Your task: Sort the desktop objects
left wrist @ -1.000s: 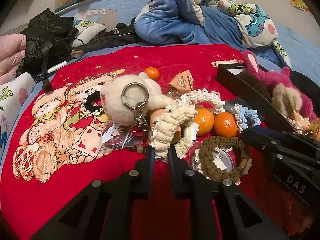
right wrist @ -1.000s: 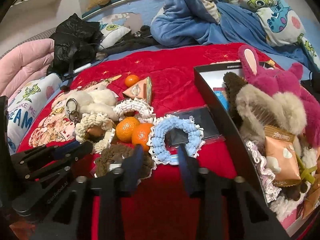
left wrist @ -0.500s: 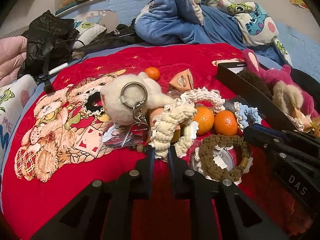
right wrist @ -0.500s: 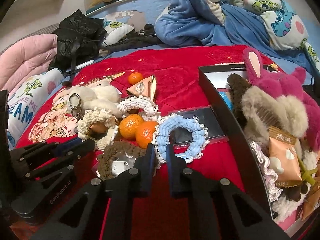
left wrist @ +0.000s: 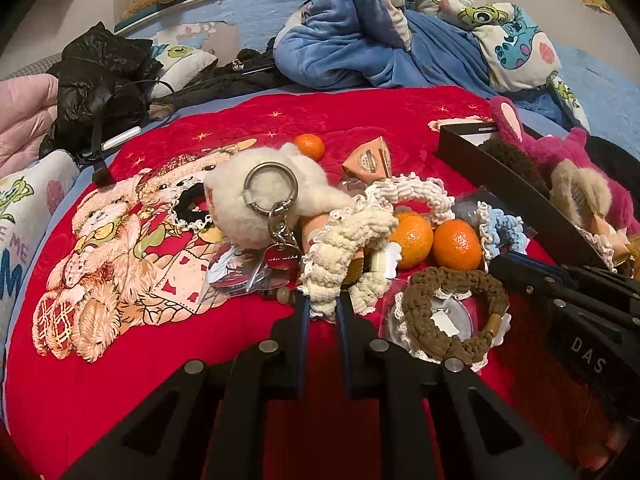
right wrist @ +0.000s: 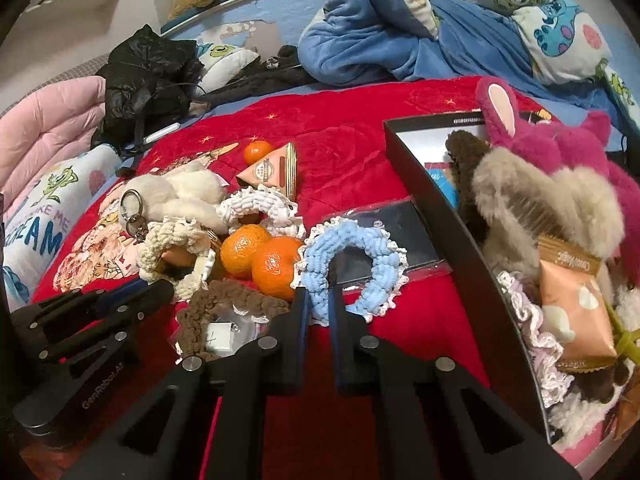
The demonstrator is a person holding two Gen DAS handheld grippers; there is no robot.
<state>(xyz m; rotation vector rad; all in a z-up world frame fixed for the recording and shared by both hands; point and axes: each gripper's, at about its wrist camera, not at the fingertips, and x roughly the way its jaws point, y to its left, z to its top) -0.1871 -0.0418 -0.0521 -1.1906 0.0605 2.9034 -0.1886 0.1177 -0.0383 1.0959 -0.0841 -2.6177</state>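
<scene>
On the red quilt (left wrist: 120, 380) lies a heap of small things. My left gripper (left wrist: 322, 304) is shut on the near edge of a cream knitted scrunchie (left wrist: 344, 240). My right gripper (right wrist: 318, 300) is closing its jaws tight on a pale blue scrunchie (right wrist: 352, 240), whose near edge is pinched between the pads. Two oranges (right wrist: 276, 264) sit just left of the blue scrunchie. A brown scrunchie (left wrist: 452, 304) lies between the two grippers. The black box (right wrist: 440, 208) on the right holds plush toys and snack packets.
A white plush keychain (left wrist: 256, 200), a white scrunchie (left wrist: 416, 192), a triangular packet (left wrist: 368, 160) and a small orange (left wrist: 309, 146) lie behind the heap. A blue blanket (left wrist: 360, 40) and a black jacket (left wrist: 100, 80) lie at the back.
The right gripper's jaws went from wide apart to pinching the blue scrunchie's near edge. The left gripper kept its hold on the cream scrunchie and stayed put.
</scene>
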